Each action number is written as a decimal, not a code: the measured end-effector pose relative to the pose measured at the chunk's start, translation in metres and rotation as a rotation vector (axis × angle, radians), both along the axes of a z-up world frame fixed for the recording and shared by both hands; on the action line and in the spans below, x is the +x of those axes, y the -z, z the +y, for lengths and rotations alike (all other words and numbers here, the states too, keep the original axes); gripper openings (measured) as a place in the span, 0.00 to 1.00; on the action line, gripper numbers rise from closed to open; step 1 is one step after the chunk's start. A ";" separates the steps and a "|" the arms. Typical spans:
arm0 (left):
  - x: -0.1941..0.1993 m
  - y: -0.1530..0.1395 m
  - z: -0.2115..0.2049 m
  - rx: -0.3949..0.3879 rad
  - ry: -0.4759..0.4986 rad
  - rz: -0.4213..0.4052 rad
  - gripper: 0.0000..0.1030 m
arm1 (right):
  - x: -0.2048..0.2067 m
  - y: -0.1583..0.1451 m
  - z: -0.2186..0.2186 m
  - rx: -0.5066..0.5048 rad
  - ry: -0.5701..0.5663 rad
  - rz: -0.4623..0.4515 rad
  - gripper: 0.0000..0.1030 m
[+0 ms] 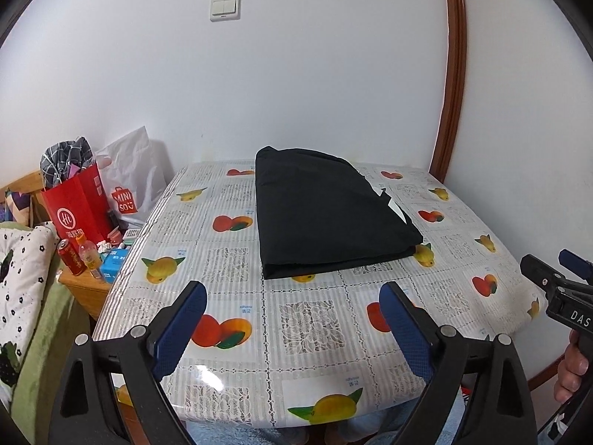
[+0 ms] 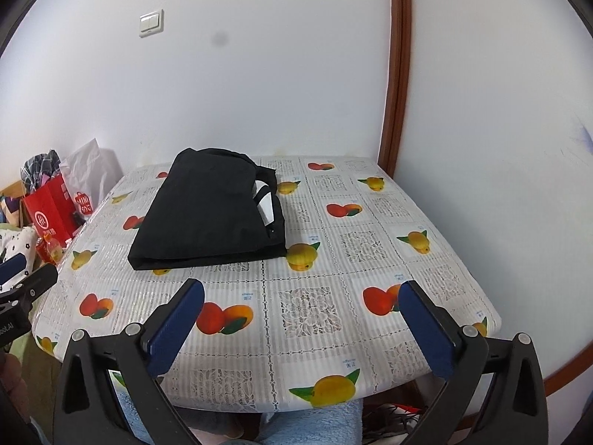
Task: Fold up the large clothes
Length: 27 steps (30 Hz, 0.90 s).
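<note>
Black garment [image 1: 326,211]: folded into a thick rectangle, lying flat on the far half of the tabletop, a white label or lining showing at its right edge.
Tabletop [image 1: 311,319]: covered with a plastic cloth printed with fruit and lace squares; it stands against a white wall.
Left gripper [image 1: 292,296]: released, its blue pads spread wide over the near part of the tabletop, nothing between them, well apart from the garment.
Right gripper [image 2: 302,294]: released as well, jaws wide, nothing held, hovering over the near edge of the tabletop and clear of the garment.
Hand [image 1: 572,369]: seen at the right edge of the left wrist view, wrapped round the handle of the right gripper.
Red paper bag [image 1: 76,204]: upright on a low wooden stand left of the tabletop, checked cloth sticking out of its top.
White shopping bag [image 1: 129,178]: just behind the red one, against the wall.
Red can [image 1: 70,257]: in front of the bags, beside a small bottle.
Light switch [image 1: 225,8]: on the wall above the tabletop.
</note>
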<state>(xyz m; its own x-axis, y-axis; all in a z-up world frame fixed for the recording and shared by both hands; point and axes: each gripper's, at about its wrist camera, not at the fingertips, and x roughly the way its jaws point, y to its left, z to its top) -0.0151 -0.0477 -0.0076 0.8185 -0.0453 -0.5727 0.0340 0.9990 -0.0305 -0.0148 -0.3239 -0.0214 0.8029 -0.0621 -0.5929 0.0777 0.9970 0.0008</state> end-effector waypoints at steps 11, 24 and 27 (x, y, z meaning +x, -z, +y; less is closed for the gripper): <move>-0.003 -0.001 -0.006 0.011 0.005 -0.005 0.92 | -0.005 -0.002 -0.002 0.013 0.018 -0.006 1.00; -0.003 0.000 -0.011 0.018 0.016 -0.003 0.92 | -0.006 0.000 -0.005 0.005 0.026 -0.006 1.00; -0.003 0.000 -0.011 0.019 0.019 -0.001 0.92 | -0.006 0.000 -0.005 0.006 0.024 -0.006 1.00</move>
